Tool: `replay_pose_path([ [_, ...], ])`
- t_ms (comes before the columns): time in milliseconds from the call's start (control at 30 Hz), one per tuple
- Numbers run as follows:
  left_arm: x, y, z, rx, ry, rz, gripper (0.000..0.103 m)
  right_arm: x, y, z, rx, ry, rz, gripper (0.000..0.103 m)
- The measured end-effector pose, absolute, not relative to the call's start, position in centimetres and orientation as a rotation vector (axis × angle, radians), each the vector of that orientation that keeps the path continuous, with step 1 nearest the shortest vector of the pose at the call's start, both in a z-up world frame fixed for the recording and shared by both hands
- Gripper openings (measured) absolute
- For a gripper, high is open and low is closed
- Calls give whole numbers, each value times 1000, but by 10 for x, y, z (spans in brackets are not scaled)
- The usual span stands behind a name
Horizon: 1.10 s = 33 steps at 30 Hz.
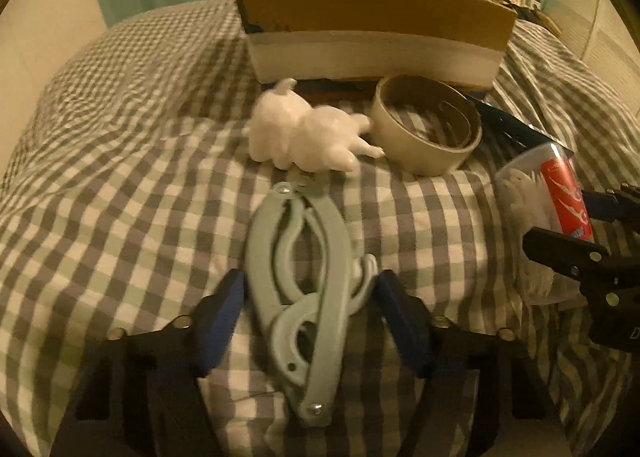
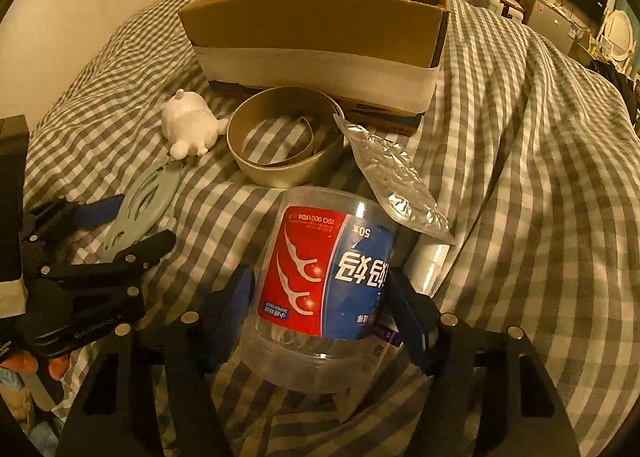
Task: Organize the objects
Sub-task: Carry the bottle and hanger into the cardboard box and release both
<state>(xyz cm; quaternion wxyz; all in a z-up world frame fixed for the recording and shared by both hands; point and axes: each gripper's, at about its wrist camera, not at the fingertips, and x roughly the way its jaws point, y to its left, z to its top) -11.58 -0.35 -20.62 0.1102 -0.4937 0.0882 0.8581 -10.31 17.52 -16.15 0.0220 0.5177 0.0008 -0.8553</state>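
A pale grey-green folding hanger [image 1: 296, 289] lies lengthwise on the checked bedcover, and my left gripper [image 1: 310, 281] is shut on it, blue pads touching both its sides. In the right wrist view that gripper [image 2: 140, 217] shows at the left with the hanger [image 2: 136, 205] in it. My right gripper [image 2: 320, 285] is shut on a clear plastic jar [image 2: 324, 269] with a red and blue label, tilted toward the camera. The left wrist view has the jar [image 1: 540, 209] at its right edge, held by the right gripper [image 1: 568, 217].
An open cardboard box [image 2: 312, 25] stands at the back of the bed. In front of it lie a white toy figure [image 2: 192, 125], a wide tape ring [image 2: 280, 177] and a silver foil pouch [image 2: 392, 181]. Furniture stands beyond the bed at the right.
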Motion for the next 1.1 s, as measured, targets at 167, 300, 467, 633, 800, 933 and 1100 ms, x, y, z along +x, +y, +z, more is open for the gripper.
replay_pose_path([
  [167, -113, -7, -209, -1476, 225, 2492, 67, -111, 173, -173, 1655, -36, -2608, 67],
  [300, -102, -10, -206, -1450, 219, 2485, 66, -105, 171, -168, 1624, -37, -2633, 66],
  [467, -86, -8, -192, -1421, 213, 2497, 66, -89, 166, -155, 1546, -32, -2661, 66],
  [633, -87, -22, -187, -1397, 144, 2499, 66, -77, 160, -138, 1473, -35, -2668, 66],
  [800, -88, -29, -176, -1385, 69, 2506, 65, -75, 158, -123, 1417, -32, -2688, 66],
  [933, -95, -30, -158, -1350, 36, 2533, 65, -74, 167, -104, 1368, -28, -2717, 66],
  [1100, -107, -26, -109, -1192, 37, 2596, 65, -80, 174, -69, 1256, 9, -2764, 65],
])
